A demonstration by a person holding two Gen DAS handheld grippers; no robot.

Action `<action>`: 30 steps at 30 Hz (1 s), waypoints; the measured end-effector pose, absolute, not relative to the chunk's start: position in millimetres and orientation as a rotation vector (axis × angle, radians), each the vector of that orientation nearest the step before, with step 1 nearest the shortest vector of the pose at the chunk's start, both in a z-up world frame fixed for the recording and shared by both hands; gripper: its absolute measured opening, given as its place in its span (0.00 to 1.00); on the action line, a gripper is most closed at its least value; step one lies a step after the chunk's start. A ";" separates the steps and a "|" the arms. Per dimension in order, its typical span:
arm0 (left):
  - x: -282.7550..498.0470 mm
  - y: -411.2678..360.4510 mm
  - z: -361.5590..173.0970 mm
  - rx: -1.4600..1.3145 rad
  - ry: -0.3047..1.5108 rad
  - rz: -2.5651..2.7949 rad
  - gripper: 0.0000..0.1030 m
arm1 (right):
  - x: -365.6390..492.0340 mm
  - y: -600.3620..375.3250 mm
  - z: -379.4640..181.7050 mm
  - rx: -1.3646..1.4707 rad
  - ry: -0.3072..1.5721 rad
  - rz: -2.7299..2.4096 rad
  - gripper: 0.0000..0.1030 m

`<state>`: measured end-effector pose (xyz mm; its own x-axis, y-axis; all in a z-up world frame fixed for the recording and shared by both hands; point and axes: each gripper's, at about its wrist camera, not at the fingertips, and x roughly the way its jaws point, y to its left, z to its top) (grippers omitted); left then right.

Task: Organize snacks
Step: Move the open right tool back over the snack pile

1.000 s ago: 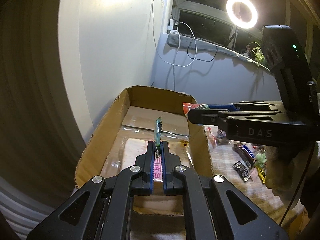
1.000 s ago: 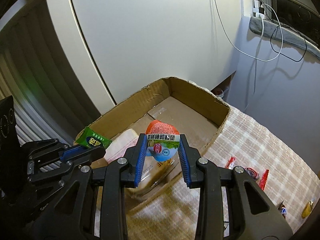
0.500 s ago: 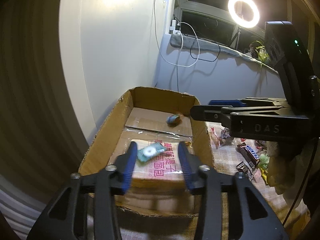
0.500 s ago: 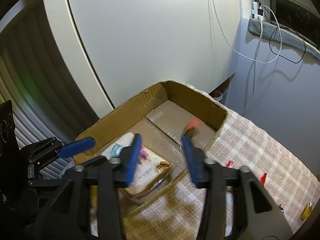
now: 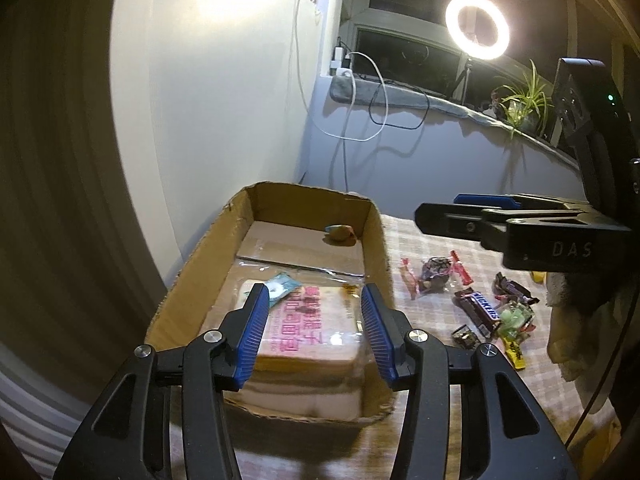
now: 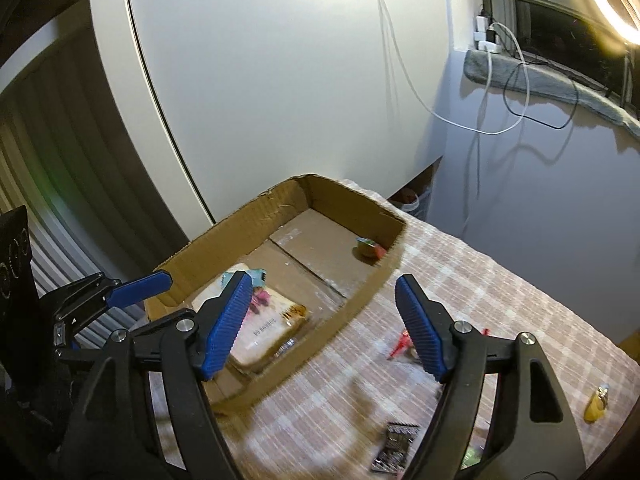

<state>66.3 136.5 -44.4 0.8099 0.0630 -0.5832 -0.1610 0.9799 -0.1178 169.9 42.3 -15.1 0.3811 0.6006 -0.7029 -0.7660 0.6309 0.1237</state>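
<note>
Left wrist view: my left tool (image 5: 314,330) just opened, empty; green packet (image 5: 280,289) on bread pack (image 5: 316,328) in box (image 5: 376,240). Right tool (image 6: 324,322) opening wide, empty, jelly cup (image 6: 370,249) dropped at box's 1 o'clock. Next: swing toward loose snacks (image 5: 480,312) at 3 o'clock, approach low, one piece each.

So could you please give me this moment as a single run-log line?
left gripper: open, empty, jaws just opened | right gripper: open, empty, jaws just opened | green packet: on bread pack in cardboard box | jelly cup: far end
</note>
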 end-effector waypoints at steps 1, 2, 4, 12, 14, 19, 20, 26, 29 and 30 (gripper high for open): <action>66.5 134.5 -44.2 -0.165 0.616 0.117 0.45 | 169.7 36.8 -13.9 -0.234 0.786 0.877 0.74; 66.8 131.8 -44.2 -0.168 0.616 0.112 0.45 | 169.6 30.6 -12.7 -0.230 0.784 0.873 0.75; 67.7 127.2 -44.6 -0.172 0.618 0.099 0.45 | 170.1 17.2 -10.6 -0.224 0.785 0.860 0.75; 71.4 100.8 -47.7 -0.171 0.625 0.035 0.45 | 171.3 -41.9 -9.5 -0.235 0.796 0.772 0.75; 73.0 94.9 -48.9 -0.170 0.629 0.023 0.45 | 172.1 -58.0 -12.0 -0.243 0.807 0.745 0.74; 78.0 76.4 -51.8 -0.164 0.643 -0.015 0.45 | 173.2 -85.7 -19.3 -0.254 0.836 0.699 0.74; 78.5 73.3 -52.3 -0.163 0.645 -0.020 0.45 | 173.4 -91.2 -21.3 -0.257 0.843 0.691 0.74; 84.3 55.4 -60.8 -0.163 0.674 -0.056 0.45 | 174.0 -118.4 -35.1 -0.240 0.894 0.659 0.74; 88.0 47.2 -66.8 -0.166 0.695 -0.076 0.45 | 171.9 -126.5 -41.9 -0.240 0.908 0.651 0.74; 89.2 44.7 -68.4 -0.166 0.700 -0.080 0.45 | 171.7 -129.9 -44.0 -0.238 0.911 0.645 0.74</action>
<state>89.2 44.7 -68.4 0.7624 -0.1292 -0.6341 0.0179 0.9837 -0.1788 171.7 -129.9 -44.0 0.4417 0.4166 -0.7946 -0.6108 0.7884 0.0738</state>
